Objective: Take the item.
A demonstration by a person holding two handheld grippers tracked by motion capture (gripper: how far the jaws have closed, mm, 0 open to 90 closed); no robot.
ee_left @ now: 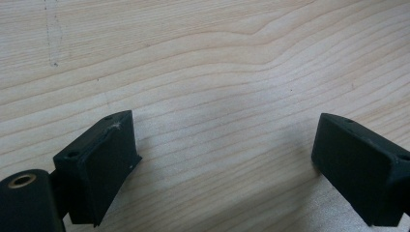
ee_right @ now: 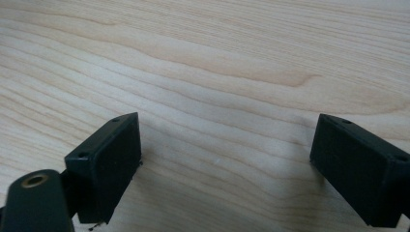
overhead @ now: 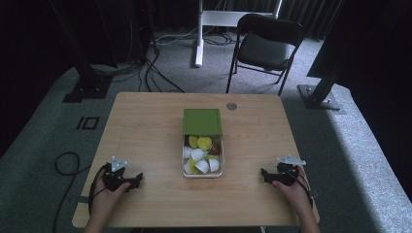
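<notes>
1. Contents of the box (overhead: 202,171) are hard to make out from the high view: small white, yellow-green and brown pieces lie packed together, too small to name.
2. Half of the box is hidden under its green lid (overhead: 202,121), which covers the far part and leaves the near part uncovered.
3. Forearms of the person are cut off at the bottom edge of the high view.
4. Left gripper (overhead: 127,180) rests near the tabletop's (overhead: 145,126) front left corner, held in the person's left hand (overhead: 108,191), with a grey three-cornered plate on top.
5. Right gripper (overhead: 267,175) rests near the front right corner, held in the right hand (overhead: 291,190).
6. Left gripper view: the two black fingers (ee_left: 104,166) stand wide apart with bare wood grain between them, gripping nothing.
7. Right gripper view: the fingers (ee_right: 109,162) are likewise spread wide over bare wood, released.
8. Box position: it sits at the middle of the tabletop, between the two grippers and farther from the person, well apart from both sets of fingers.
9. Beyond the tabletop, a black folding chair (overhead: 265,46) stands on the grey floor; the surroundings are dark.
</notes>
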